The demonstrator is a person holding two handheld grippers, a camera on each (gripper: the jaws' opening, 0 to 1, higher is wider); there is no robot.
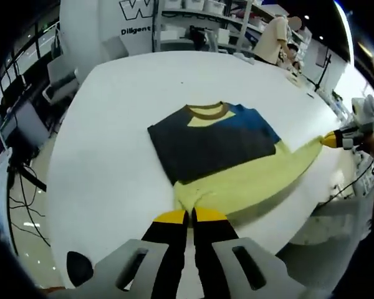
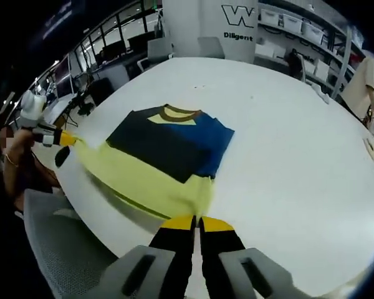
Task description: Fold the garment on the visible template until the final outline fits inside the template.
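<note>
My left hand-held gripper (image 1: 191,216) has its yellow-tipped jaws pressed together on the near hem of the garment (image 1: 227,152); in the right gripper view it appears at the far left (image 2: 67,139), pinching one corner of the yellow cloth. My right hand-held gripper (image 2: 197,222) is likewise closed on the yellow hem at the near edge, and in the left gripper view it sits at the far right (image 1: 329,141), gripping the other corner. Between the two grips the yellow lower part of the garment is drawn out into a stretched band. The upper part, dark navy with a blue panel and a brown collar, lies flat on the white table (image 1: 112,156). A person (image 1: 275,38) stands beyond the far edge of the table, by shelving (image 1: 199,18).
</note>
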